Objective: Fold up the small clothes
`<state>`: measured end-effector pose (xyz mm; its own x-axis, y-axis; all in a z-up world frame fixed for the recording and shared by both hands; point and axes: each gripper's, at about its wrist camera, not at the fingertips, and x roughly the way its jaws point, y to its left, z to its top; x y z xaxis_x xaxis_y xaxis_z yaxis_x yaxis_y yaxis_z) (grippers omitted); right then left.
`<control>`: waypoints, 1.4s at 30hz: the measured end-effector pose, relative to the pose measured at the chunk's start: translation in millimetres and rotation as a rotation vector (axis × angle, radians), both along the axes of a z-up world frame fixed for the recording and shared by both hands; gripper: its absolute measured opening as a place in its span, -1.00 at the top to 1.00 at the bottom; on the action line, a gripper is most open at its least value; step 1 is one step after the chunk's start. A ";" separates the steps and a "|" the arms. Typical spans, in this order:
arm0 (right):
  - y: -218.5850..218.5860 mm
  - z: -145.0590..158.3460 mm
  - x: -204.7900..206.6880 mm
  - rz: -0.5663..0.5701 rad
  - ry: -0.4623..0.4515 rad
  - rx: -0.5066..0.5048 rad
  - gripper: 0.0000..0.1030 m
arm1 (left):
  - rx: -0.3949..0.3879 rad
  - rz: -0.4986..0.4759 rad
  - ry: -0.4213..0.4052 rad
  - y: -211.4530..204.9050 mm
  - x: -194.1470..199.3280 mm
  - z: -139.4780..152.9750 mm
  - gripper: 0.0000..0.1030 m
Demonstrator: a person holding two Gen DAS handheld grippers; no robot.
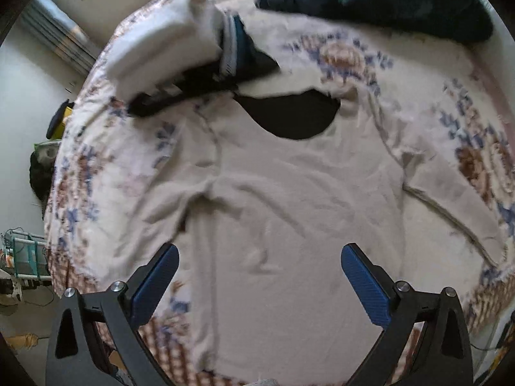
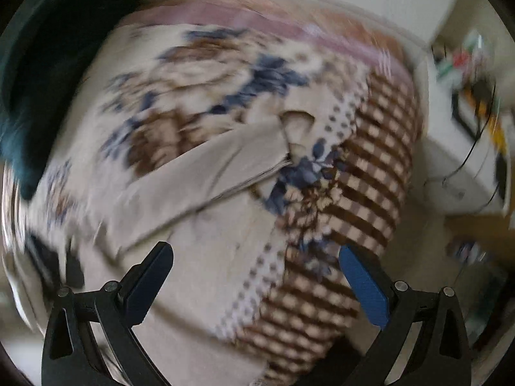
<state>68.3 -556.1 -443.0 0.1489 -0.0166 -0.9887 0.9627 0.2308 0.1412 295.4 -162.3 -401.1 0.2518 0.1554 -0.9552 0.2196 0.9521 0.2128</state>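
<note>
Beige shirt [image 1: 289, 209] lies spread flat on floral bedspread [image 1: 466, 122], sleeves out, no fold visible: folding looks barely begun. Left gripper [image 1: 260, 281] hovers above hem, jaws wide, empty. Right gripper [image 2: 256, 278] likewise gaping, empty, near sleeve [image 2: 206, 177].

No text, label, brand, number or sign can be read in either view; the right wrist view is blurred, and only floral and checked patterns are seen on the bedspread [image 1: 354, 64].
</note>
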 end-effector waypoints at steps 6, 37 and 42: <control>-55.2 -91.2 -21.9 -0.232 -0.038 0.083 -0.99 | 0.039 -0.006 0.094 -29.7 20.3 -83.1 -1.00; 363.4 -21.7 355.2 0.970 -0.337 -0.169 0.85 | 0.053 0.482 0.000 229.3 46.0 -65.7 -0.99; 465.1 -76.5 382.2 1.099 -0.240 -0.174 0.85 | 0.058 0.546 0.034 271.2 37.2 -75.9 -0.99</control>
